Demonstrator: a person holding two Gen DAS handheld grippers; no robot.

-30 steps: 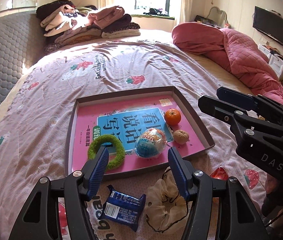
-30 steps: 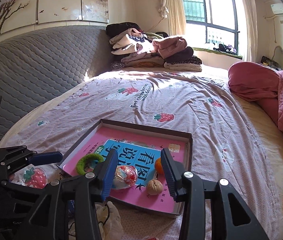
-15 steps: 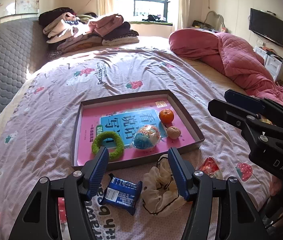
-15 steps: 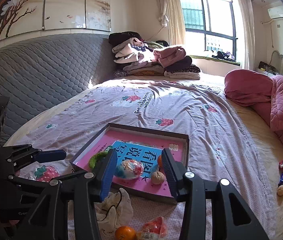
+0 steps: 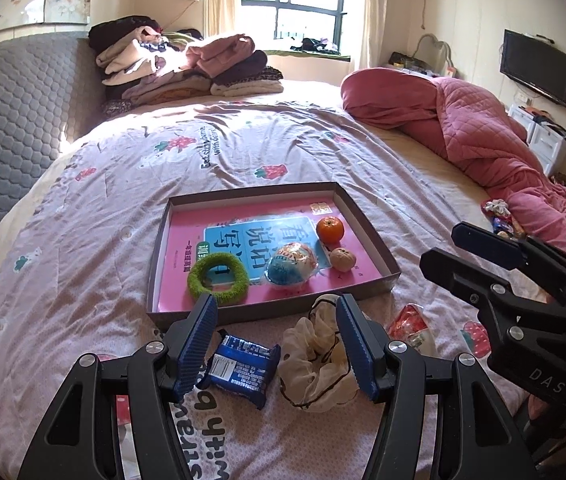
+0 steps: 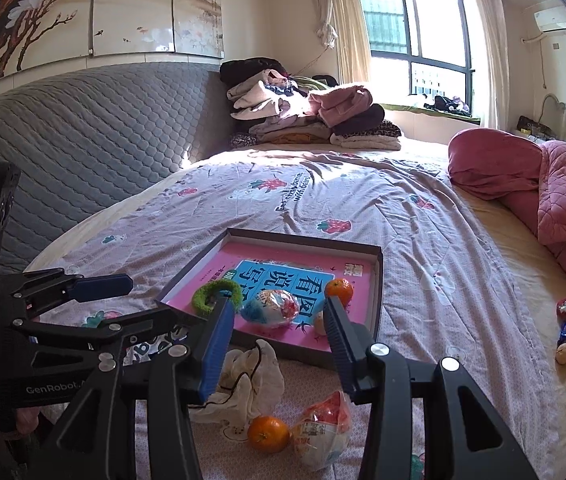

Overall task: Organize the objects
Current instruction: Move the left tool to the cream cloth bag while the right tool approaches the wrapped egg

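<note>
The shallow box (image 5: pixel 371 236) lies flat on the bedspread (image 5: pixel 83 240) with its long side running across the left wrist view, and it holds a pink book (image 5: pixel 187 248), a green ring (image 5: pixel 219 278), a wrapped ball (image 5: pixel 291 266), a tangerine (image 5: pixel 330 229) and a walnut (image 5: pixel 343 259). Just in front of the box lie a blue packet (image 5: pixel 241 368) and a cream scrunchie (image 5: pixel 315 364). Both claws tilt down toward the box: the left gripper (image 5: pixel 277 346) gapes wide and empty above them, and the right gripper (image 6: pixel 279 340), part open, has nothing between its pads
</note>
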